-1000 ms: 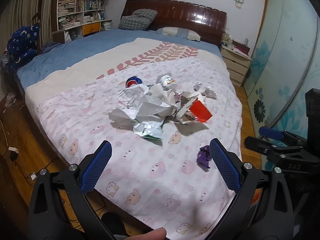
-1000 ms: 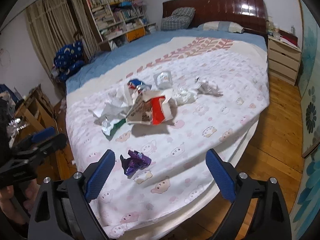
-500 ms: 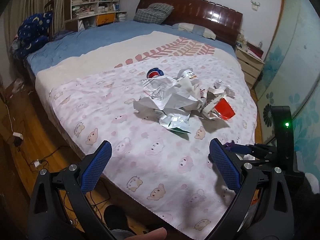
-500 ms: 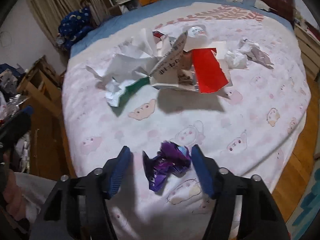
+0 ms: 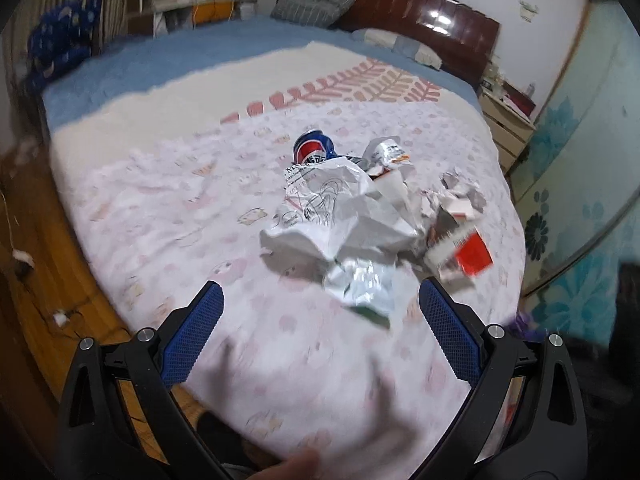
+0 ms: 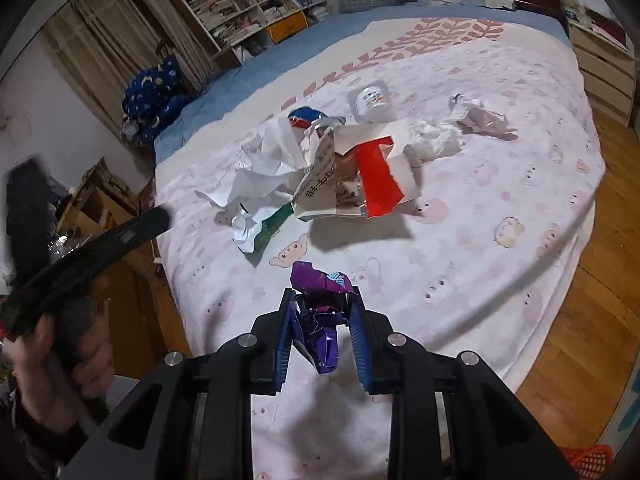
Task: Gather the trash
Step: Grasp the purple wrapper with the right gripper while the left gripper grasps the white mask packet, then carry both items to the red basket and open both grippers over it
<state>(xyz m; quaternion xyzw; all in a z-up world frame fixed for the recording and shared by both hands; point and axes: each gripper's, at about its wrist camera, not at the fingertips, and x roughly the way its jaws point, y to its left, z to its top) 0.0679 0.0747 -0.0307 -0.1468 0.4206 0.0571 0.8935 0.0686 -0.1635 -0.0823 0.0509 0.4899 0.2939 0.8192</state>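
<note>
Left wrist view, L to R:
- Wood floor (image 5: 28, 216) w/ cables, 9 o'clock, beside bed edge.
- Left gripper (image 5: 316, 320), jaws wide apart, nothing between; hangs over bare pink bedsheet (image 5: 168, 208) near foot edge.
- Blue-red can (image 5: 314, 148), 12 o'clock of pile, partly behind white paper.
- Crumpled white paper (image 5: 344, 208), centre; silver wrapper (image 5: 360, 286) just below it, near the R finger.
- Red-white carton (image 5: 460, 248), 3 o'clock of paper.
- Nightstand (image 5: 504, 128) and flowered door panel, far R.
- View blurred; purple scrap only a smear at R edge.

Right wrist view, L to R:
- Person's hand (image 6: 80, 344) on dark handle of the other gripper, 8 o'clock. Not seen in left view.
- Bookshelf (image 6: 240, 4), 11 o'clock.
- Right gripper (image 6: 322, 320), jaws closing, pads pressing on purple wrapper (image 6: 320, 312) at both sides; wrapper sticks out past the tips.
- Trash pile (image 6: 340, 168), 12 o'clock of gripper, apart from it.
- White cup (image 6: 372, 98) and tissue (image 6: 436, 138), R of pile.
- Orange basket (image 6: 588, 460) on floor, 5 o'clock; only here.

Room: open sheet between gripper and pile; bed edge curves to R, wood floor beyond.
</note>
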